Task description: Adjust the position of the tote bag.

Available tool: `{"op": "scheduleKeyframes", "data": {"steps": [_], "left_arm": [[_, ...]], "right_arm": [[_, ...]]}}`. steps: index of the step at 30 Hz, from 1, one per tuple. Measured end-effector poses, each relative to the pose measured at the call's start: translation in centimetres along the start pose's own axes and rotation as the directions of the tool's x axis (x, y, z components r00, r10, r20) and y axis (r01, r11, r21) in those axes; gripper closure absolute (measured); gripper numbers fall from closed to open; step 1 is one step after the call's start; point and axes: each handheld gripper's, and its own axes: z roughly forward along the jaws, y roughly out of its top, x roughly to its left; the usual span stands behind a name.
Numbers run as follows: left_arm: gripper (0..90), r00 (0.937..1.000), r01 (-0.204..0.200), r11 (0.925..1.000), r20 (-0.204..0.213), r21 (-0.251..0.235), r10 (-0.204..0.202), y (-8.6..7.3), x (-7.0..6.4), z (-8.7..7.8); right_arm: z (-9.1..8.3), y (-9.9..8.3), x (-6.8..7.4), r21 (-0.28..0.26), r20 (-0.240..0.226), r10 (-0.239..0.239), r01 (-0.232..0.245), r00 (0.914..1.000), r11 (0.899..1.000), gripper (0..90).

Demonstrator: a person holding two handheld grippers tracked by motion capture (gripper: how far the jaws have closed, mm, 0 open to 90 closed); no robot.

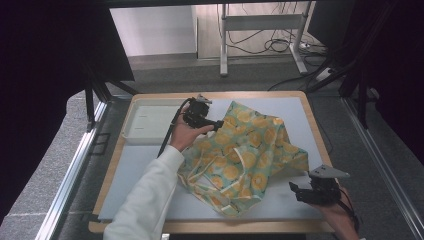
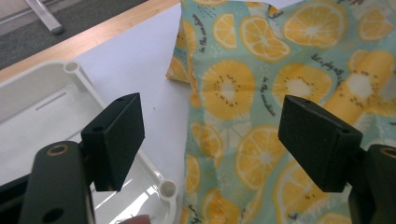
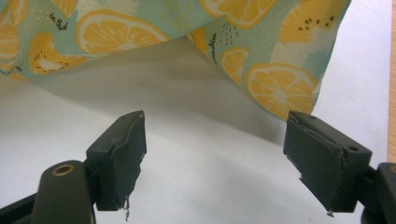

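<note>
A teal cloth bag printed with orange and lemon slices (image 1: 247, 155) lies crumpled across the middle of the table. My left gripper (image 1: 216, 125) hovers at the bag's far left edge, open, with the fabric (image 2: 261, 93) under and beyond its jaws and nothing between them. My right gripper (image 1: 296, 191) is near the front right of the table, open. It points at the bag's lower right corner (image 3: 280, 84), a short gap away from it. That corner lifts a little off the white surface.
A white plastic tray (image 1: 145, 122) sits at the back left of the table, right beside my left hand; its rim (image 2: 166, 189) is under the left jaw. The wooden table edge (image 1: 320, 135) runs along the right. Bare white surface (image 3: 196, 154) lies before the right gripper.
</note>
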Motion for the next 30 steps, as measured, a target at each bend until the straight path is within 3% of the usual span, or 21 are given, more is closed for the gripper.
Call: {"op": "scheduleKeyframes", "data": {"steps": [4,8,10,16,24,30], "left_arm": [[22.3,1.0000,0.001,1.0000,0.004,0.000,-0.001,0.5,0.1,0.5],[21.0,0.9998,-0.016,0.9995,-0.010,0.029,0.016,0.9,0.4,2.1],[20.4,0.9998,-0.010,0.9990,0.020,0.045,0.010,0.9,0.5,3.3],[19.4,0.9995,-0.009,0.9953,0.032,0.097,0.006,0.4,0.6,5.6],[19.1,0.9994,-0.007,0.9922,0.035,0.125,0.003,0.3,0.0,8.5],[30.5,0.9999,0.002,0.9907,0.014,0.136,-0.004,-0.2,0.3,9.9]], "right_arm": [[0.0,0.0,0.0,0.001,0.000,0.001,-0.001,1.0000,1.000,21.3],[0.1,-0.1,0.0,0.006,-0.001,-0.004,0.004,1.0000,1.000,21.3],[0.1,-0.1,0.0,0.005,0.002,-0.002,0.002,1.0000,1.000,21.3],[0.2,-0.1,-0.3,0.008,0.006,0.005,-0.005,1.0000,1.000,21.3],[0.3,-0.1,0.0,0.010,0.000,-0.008,0.008,1.0000,1.000,21.3],[0.2,-0.1,0.0,0.009,0.002,-0.012,0.011,0.9999,1.000,21.3]]}}
